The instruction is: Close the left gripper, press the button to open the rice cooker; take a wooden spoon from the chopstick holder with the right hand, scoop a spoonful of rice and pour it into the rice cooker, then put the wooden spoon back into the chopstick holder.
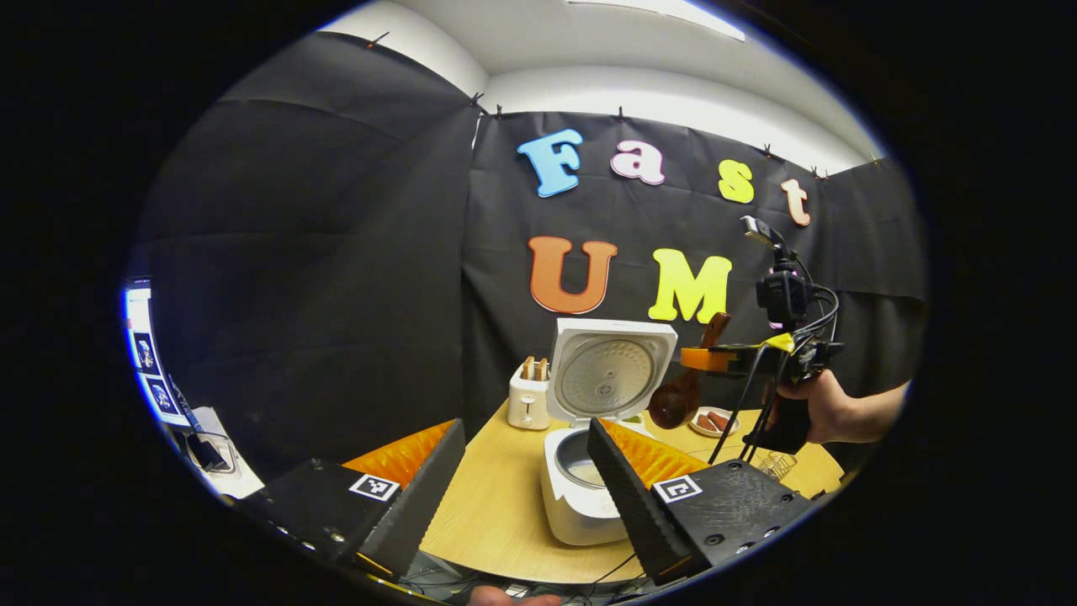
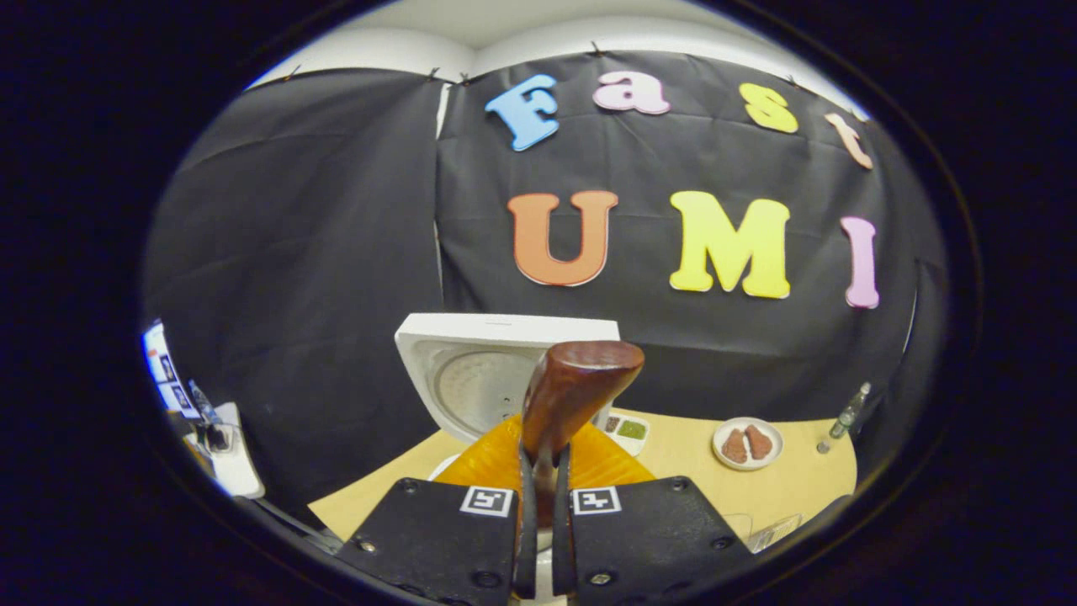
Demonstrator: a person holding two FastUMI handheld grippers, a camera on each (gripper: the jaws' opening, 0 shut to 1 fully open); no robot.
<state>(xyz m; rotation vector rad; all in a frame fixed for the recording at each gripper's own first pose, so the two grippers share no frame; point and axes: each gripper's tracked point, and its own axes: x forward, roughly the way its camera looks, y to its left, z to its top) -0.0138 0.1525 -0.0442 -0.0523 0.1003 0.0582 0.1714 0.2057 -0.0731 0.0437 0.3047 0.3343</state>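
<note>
A: On the wooden table (image 1: 496, 505) we see the rice cooker (image 1: 580, 497) with its lid (image 1: 607, 370) standing up, the pot inside open to view. A white toaster (image 1: 528, 402) sits just behind it to the left, near the black cloth wall.

B: And our left gripper (image 1: 526, 480)? In the left gripper view its two fingers stand wide apart at the bottom, nothing between them, the cooker showing through the gap.

A: Right. Farther off in that view we see the right gripper (image 1: 702, 360) held by a hand (image 1: 829, 408), up above the table and to the right of the lid. It carries the wooden spoon (image 1: 683, 389), bowl hanging down, close beside the lid.

B: In the right gripper view we see the right gripper (image 2: 543, 505) with its fingers drawn nearly together, both pressing on the spoon's handle. The wooden spoon (image 2: 572, 391) rises straight ahead, in front of the lid (image 2: 480, 379).

A: Whether there is rice in the spoon, we cannot tell.

B: Beyond it, on the table (image 2: 791, 488), we see a small plate (image 2: 747, 443) with brown pieces and a little dish (image 2: 627, 431) with something green.
</note>
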